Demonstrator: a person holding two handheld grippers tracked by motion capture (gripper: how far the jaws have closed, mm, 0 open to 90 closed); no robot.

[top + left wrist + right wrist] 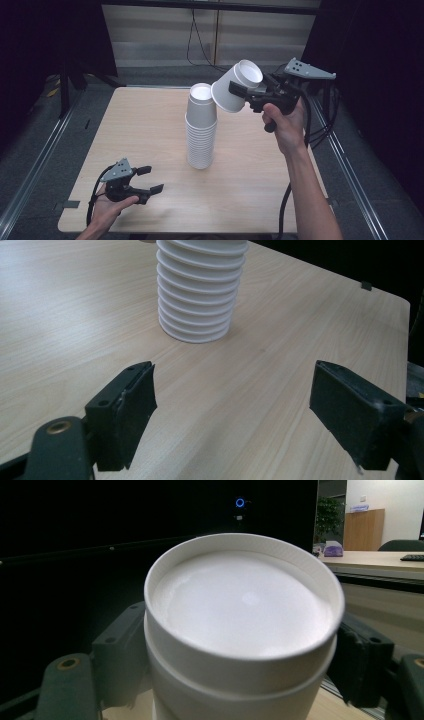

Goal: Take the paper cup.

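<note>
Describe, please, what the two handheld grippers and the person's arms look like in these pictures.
Both the left gripper and the right gripper are black, pistol-shaped tools with two flat, padded black jaws. Each carries a grey three-cornered plate with small holes on top and trails a black cable. A brass-coloured rivet marks the jaw arm. The person's forearms are bare, no sleeves.

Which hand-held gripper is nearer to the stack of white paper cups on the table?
Right. The right hand-held gripper holds a tilted cup beside the stack top; the left hand-held gripper sits open at the table's near-left edge.

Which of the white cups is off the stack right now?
The tilted cup gripped in the right gripper, held in the air beside the stack; the rest sit nested on the table.
</note>
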